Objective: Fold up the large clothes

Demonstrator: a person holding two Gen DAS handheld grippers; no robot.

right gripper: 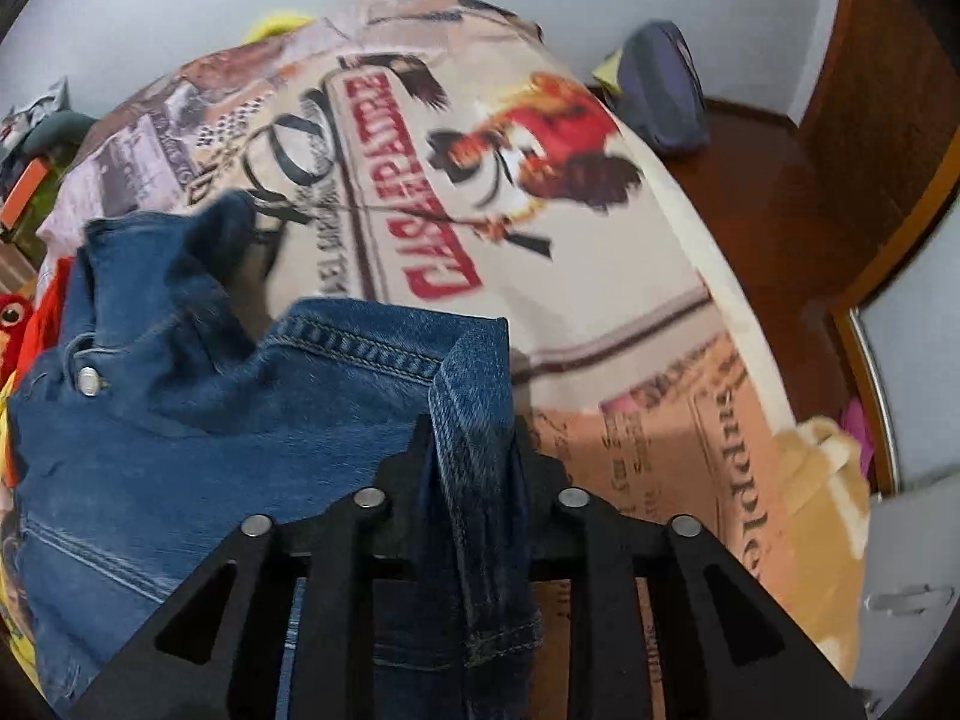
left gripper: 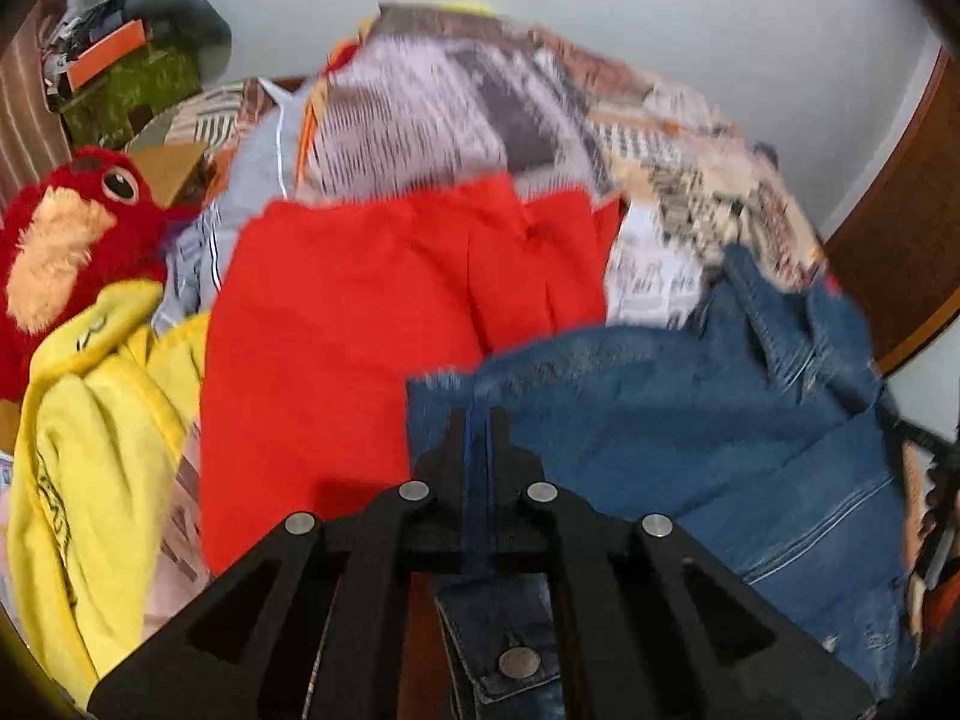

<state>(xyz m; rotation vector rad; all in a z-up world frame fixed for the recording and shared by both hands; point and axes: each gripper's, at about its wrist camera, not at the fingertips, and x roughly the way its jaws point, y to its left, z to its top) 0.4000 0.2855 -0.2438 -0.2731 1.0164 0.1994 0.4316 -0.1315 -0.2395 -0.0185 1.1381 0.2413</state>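
Observation:
A blue denim jacket lies spread over the bed, held at two edges. My left gripper is shut on a thin strip of its edge, and a metal snap button shows just below the fingers. In the right wrist view the denim jacket hangs to the left, with a thick stitched fold caught between the fingers of my right gripper. That fold fills the gap between the fingers, which press on it from both sides. Both grippers point steeply down at the bed.
A red garment lies beside the jacket, with a yellow garment and a red plush toy further left. The printed bed cover fills the right side. A dark bag sits on the wooden floor beyond the bed.

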